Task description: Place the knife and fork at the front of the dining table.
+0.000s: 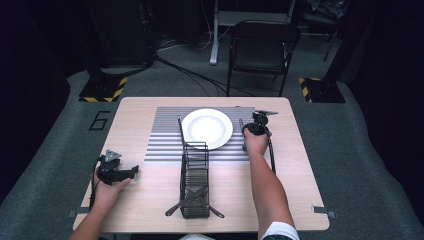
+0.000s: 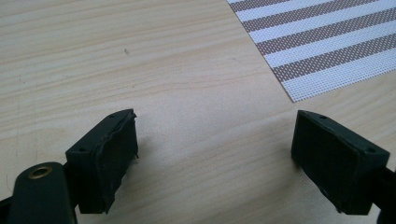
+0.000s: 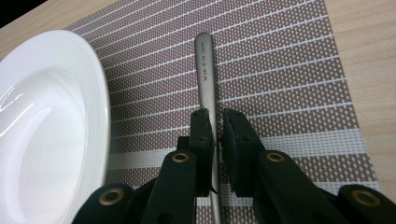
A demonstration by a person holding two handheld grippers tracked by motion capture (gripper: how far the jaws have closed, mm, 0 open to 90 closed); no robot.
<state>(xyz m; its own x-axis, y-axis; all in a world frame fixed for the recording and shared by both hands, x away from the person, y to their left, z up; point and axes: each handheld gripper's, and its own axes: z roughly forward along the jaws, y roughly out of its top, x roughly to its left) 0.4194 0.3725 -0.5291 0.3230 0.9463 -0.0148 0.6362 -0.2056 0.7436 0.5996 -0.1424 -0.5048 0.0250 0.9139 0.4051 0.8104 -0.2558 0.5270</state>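
Setting: lab or test studio. Evidence: wooden table [image 1: 150,200] on grey carpet; hazard-striped stand bases [image 1: 102,90] beyond both far corners; floor cables [image 1: 185,72]; folding chair [image 1: 262,47] past far edge; dark surroundings; number marking near left edge.

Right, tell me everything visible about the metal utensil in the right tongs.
The utensil handle is a flat, slim strip of brushed, silver-looking metal with a rounded end and small stamped lettering, too small to read. It lies lengthwise on the striped placemat, right of the white plate without touching it. The right tongs are shut on it mid-handle. Its working end is hidden.
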